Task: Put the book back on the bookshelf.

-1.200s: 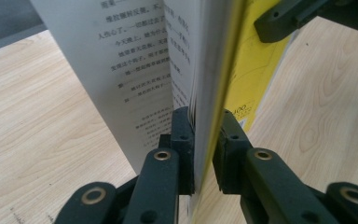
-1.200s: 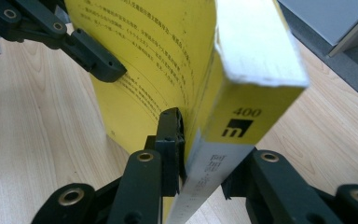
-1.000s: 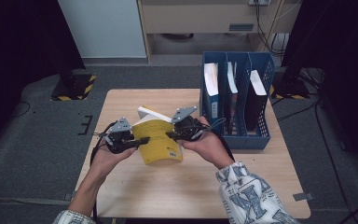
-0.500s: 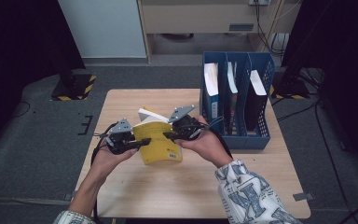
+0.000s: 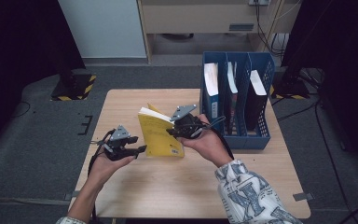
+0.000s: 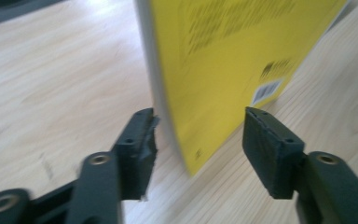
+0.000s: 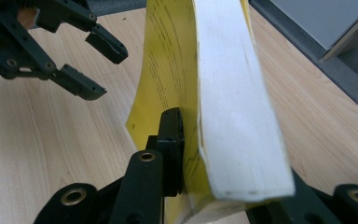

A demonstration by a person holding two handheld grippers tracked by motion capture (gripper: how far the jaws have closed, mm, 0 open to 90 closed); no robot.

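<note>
While the right tool (image 5: 175, 132) clamps the book (image 5: 157, 135) near its spine, the left tool (image 5: 140, 150) has just opened, free; paperback (light, floppy, slick cover) wants a spine-side grip.

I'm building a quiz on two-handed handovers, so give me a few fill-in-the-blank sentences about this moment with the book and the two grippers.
1. The right gripper is shut on the ____ book.
2. The left gripper has just been opening; its pads stand apart from the book, so its state is ____.
3. Beyond the right hand stands a ____ file rack with three compartments.
4. Everything rests on a ____ table.

Missing words: yellow; open; blue; wooden
</note>
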